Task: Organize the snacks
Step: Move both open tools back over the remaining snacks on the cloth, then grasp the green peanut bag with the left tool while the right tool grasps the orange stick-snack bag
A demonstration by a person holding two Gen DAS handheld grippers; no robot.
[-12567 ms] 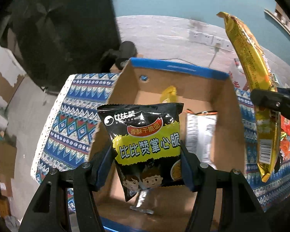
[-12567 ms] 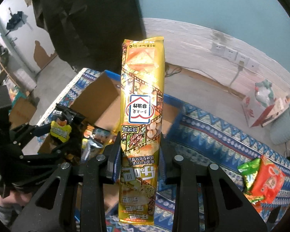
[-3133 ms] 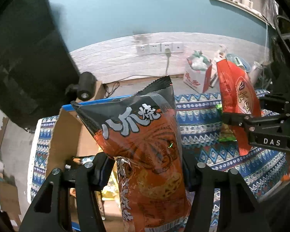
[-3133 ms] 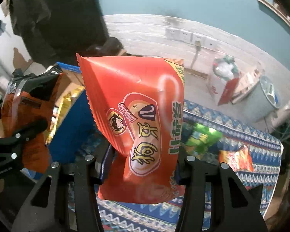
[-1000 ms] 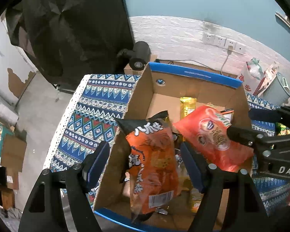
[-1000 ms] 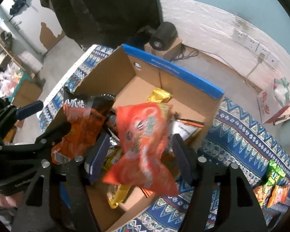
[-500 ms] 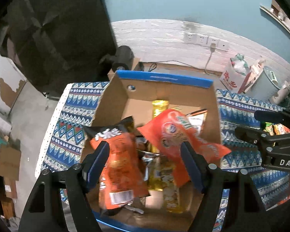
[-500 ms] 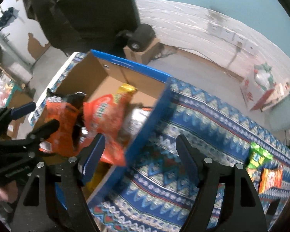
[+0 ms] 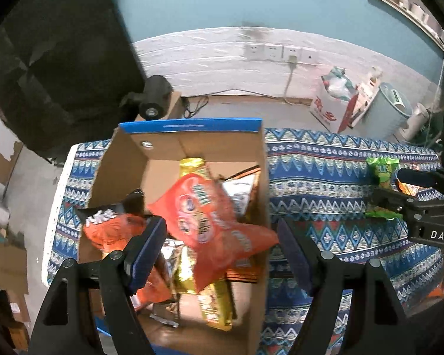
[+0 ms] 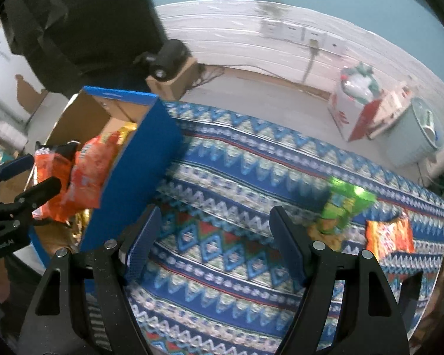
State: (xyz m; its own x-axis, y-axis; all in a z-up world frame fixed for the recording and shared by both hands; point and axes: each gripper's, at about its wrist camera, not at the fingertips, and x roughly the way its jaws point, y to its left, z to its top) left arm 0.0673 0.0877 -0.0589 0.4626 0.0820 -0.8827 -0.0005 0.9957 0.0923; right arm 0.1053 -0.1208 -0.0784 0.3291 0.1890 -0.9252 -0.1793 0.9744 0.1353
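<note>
A cardboard box [image 9: 189,148] with a blue rim sits at the left end of the tabletop [image 10: 251,177], which is covered by a blue patterned cloth. The far left corner of the box lies close to the cloth's white edge. Inside the box, a red snack bag [image 9: 210,222] lies on top of the pile, its lower corner reaching the right wall. An orange and black bag [image 9: 112,227] leans against the left wall, and gold packets [image 9: 192,168] show beneath.

To the right of the box the cloth lies bare for a wide stretch. Near the far right end lie a green bag [image 10: 343,204] and, just beside it, an orange bag [image 10: 389,233], close to the tabletop's right edge.

The left gripper [image 9: 222,254] hangs above the box, pointing steeply down, its jaws released and nothing pressed between them; the red bag below lies free. The right gripper [image 10: 216,242] hangs over the bare cloth between box and green bag, also pointing steeply down, its jaws wide apart and empty.
</note>
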